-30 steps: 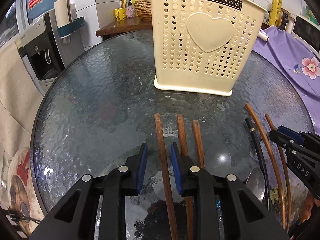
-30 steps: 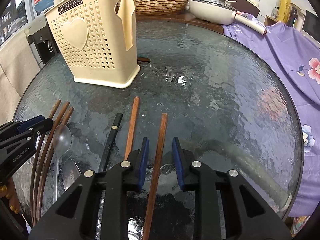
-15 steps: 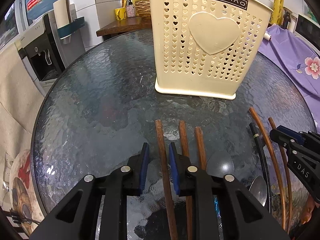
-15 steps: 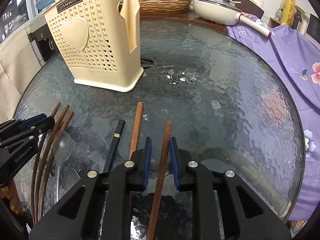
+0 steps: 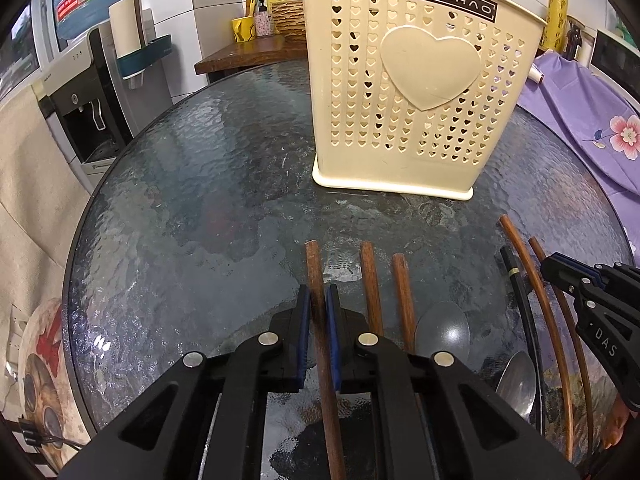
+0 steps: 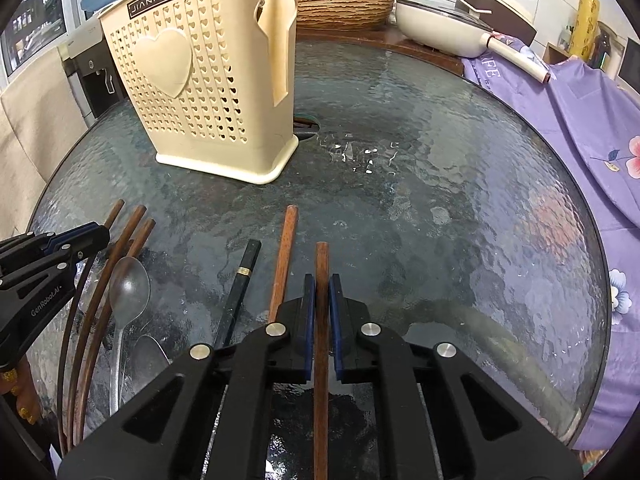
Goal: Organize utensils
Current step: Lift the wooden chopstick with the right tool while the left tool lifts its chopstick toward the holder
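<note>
Fingers of the left gripper (image 5: 318, 308) have just closed on the leftmost chopstick (image 5: 316, 280); fingers of the right gripper (image 6: 322, 298) have just closed on the rightmost chopstick (image 6: 321, 264). Both chopsticks lie flat on the counter (image 6: 440, 220). Spoons (image 6: 128, 288) lie between them. Beyond stands the basket (image 5: 416, 92), upright.

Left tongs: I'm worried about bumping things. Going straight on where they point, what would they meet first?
Probably the glass table, since the left tongs, shut on a chopstick, point downward; the basket stands further ahead.
</note>
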`<state>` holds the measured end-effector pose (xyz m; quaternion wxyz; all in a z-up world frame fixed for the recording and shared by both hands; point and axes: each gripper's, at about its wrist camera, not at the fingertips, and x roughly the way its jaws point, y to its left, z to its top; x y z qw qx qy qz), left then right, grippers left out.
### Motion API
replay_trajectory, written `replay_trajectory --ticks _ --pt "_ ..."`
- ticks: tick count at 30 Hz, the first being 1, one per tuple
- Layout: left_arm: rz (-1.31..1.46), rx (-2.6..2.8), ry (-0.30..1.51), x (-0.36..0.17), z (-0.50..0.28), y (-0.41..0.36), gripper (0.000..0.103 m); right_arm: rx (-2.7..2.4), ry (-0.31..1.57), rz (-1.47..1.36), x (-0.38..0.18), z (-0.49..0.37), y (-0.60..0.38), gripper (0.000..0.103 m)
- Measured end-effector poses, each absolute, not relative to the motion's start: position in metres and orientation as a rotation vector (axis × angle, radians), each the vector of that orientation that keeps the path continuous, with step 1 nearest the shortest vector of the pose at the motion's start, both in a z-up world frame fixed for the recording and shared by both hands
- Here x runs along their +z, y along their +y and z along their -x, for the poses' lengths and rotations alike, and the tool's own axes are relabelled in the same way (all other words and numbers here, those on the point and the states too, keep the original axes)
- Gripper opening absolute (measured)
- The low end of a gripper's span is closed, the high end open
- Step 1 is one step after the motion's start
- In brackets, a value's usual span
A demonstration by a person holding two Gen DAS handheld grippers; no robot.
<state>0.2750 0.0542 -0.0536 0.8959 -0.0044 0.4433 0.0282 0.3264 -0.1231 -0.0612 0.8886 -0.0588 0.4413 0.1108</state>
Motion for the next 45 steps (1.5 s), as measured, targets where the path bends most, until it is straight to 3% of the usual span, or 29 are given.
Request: replay_trajectory --ticks 24,45 --pt "0.048 0.032 0.89 -0.049 -0.272 0.061 0.008 0.272 0.856 0.056 -0.05 -0.326 -0.14 0.008" --pt "0.097 -0.072 0.697 0.022 -0.243 0.061 0.008 0.375 0.659 -0.008 0.018 -0.286 -0.159 0.008"
